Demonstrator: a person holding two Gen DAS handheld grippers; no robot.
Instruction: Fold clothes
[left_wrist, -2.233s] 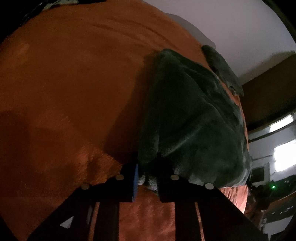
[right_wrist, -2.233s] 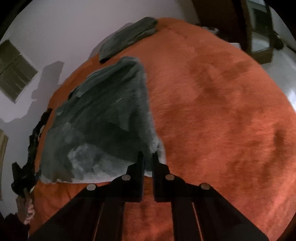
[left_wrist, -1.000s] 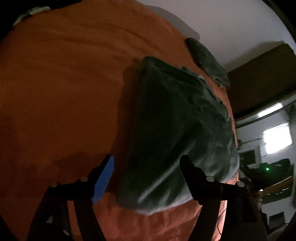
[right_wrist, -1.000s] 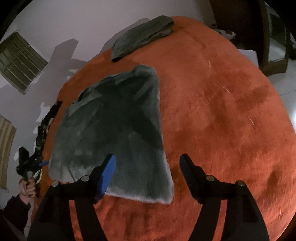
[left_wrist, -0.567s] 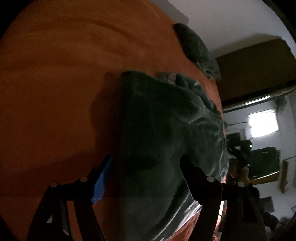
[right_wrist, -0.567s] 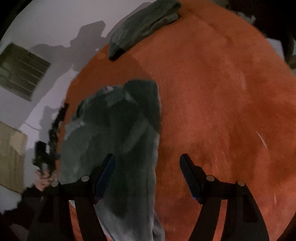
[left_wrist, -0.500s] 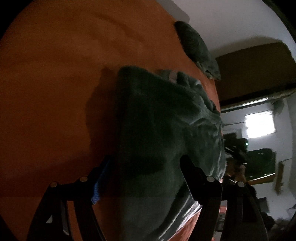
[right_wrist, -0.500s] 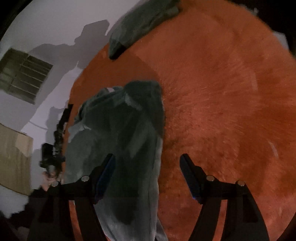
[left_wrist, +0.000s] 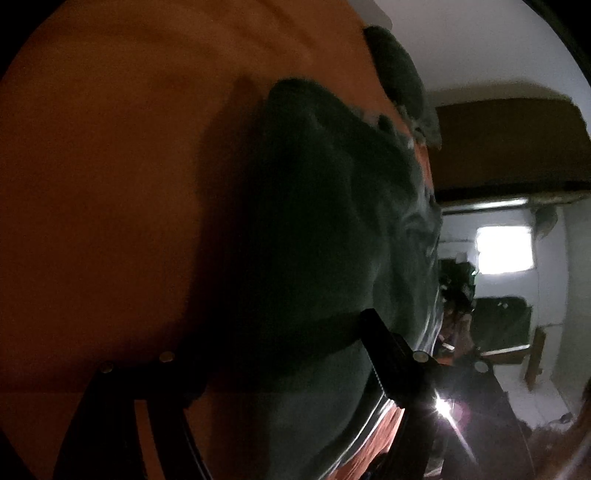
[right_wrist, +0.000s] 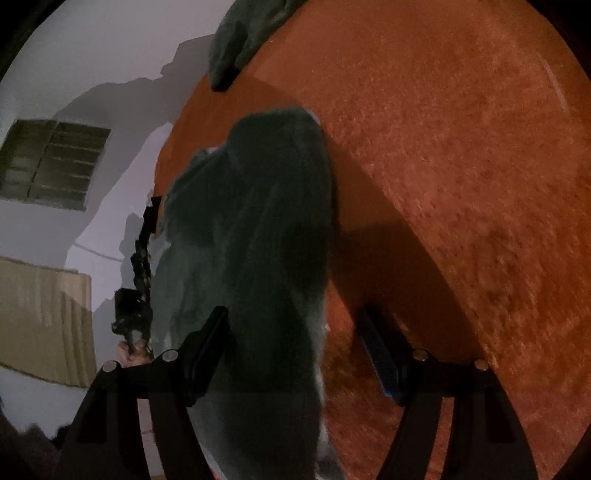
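A dark green fleece garment (left_wrist: 314, 229) lies folded on an orange blanket (left_wrist: 110, 155). In the left wrist view my left gripper (left_wrist: 291, 339) stands open low over the garment's near left edge, fabric filling the gap between the fingers. In the right wrist view the same garment (right_wrist: 258, 229) stretches away from me. My right gripper (right_wrist: 295, 336) is open over its near right edge, the left finger above the cloth and the right finger over the orange blanket (right_wrist: 461, 184). Neither gripper holds anything.
A second folded dark green piece (right_wrist: 243, 40) lies at the blanket's far edge, also in the left view as the second green piece (left_wrist: 399, 70). A white wall (right_wrist: 92, 55) with a vent (right_wrist: 51, 162) stands beyond. A hand holding the other gripper (right_wrist: 135, 314) shows at left.
Both grippers let go of the garment's near corners and opened, then dropped lower and closer over its near edges. The garment now lies flat.
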